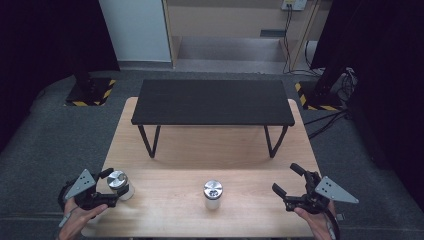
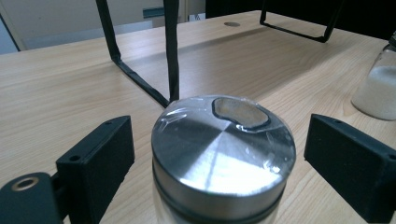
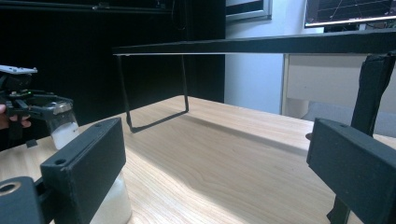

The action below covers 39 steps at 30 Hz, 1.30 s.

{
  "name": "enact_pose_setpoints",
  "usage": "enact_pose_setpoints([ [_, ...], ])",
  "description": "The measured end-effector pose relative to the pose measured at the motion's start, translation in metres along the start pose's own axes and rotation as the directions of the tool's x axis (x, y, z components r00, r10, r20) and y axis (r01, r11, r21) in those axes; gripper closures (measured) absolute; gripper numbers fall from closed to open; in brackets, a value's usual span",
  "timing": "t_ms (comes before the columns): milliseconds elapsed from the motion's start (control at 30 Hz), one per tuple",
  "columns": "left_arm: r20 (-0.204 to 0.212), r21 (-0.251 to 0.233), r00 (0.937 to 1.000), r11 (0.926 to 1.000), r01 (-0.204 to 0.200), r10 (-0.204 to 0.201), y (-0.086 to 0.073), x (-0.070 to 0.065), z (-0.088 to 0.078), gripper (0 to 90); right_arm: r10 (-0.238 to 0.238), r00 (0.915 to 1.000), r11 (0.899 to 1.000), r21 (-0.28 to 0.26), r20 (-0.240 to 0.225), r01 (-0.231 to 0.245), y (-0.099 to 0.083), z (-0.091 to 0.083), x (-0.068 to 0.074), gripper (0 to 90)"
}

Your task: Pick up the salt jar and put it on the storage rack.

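Your left gripper [image 1: 107,187] had its jaws spread around a steel-capped jar [image 1: 119,184] at the table's [image 1: 200,150] near left edge, not touching it. Your right gripper [image 1: 287,180] hung released, empty, right of the middle jar [image 1: 212,194].

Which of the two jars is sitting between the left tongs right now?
The jar at the table's left edge, flanked by the open left tongs. The other jar stands alone mid-table.

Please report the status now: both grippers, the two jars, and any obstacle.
Left gripper open, fingers astride left jar, no contact visible. Right gripper open, empty. Middle jar stands free. Black shelf behind, nothing blocking.
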<state>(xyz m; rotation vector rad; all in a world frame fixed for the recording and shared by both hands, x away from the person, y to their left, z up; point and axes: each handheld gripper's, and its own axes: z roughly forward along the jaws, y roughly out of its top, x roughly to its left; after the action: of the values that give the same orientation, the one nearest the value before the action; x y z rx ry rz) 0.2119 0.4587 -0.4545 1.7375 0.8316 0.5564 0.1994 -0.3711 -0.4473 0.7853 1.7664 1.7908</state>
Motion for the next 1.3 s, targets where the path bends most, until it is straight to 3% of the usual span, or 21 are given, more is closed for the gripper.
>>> enact_pose_setpoints([
  [167,-0.002,-0.010,1.0000,0.9999,0.003,-0.003,-0.002,0.001,0.003,11.1,0.001,1.0000,1.000,0.001,0.002,-0.001,0.000,0.000,0.000,4.8],
  [233,-0.020,-0.012,0.9997,0.9998,-0.013,0.013,-0.003,-0.001,0.002,19.8,0.000,1.0000,1.000,0.001,0.001,0.000,0.000,0.000,0.000,4.9],
  [367,-0.008,-0.005,0.9998,0.9999,-0.016,0.016,-0.002,0.000,0.002,33.2,0.000,1.0000,1.000,0.003,0.001,0.000,0.000,0.000,0.000,5.1],
  [800,-0.005,0.023,0.9998,0.9995,-0.021,0.021,0.007,-0.001,0.004,33.7,0.000,1.0000,1.000,-0.002,0.002,0.000,0.000,0.000,0.000,5.1],
  [1000,0.018,0.020,0.9995,0.9994,-0.027,0.027,0.011,-0.002,0.007,33.7,0.002,1.0000,1.000,-0.001,0.002,-0.002,0.000,0.000,0.000,5.1],
  [1167,0.047,0.007,0.9977,0.9988,-0.048,0.048,0.026,-0.004,0.011,33.7,0.000,1.0000,1.000,-0.002,0.001,0.000,0.000,0.000,0.000,5.1],
  [1300,0.078,-0.008,0.9949,0.9980,-0.063,0.064,0.047,-0.004,0.014,33.7,0.001,1.0000,1.000,-0.003,0.001,-0.001,0.000,0.000,0.000,5.1],
])
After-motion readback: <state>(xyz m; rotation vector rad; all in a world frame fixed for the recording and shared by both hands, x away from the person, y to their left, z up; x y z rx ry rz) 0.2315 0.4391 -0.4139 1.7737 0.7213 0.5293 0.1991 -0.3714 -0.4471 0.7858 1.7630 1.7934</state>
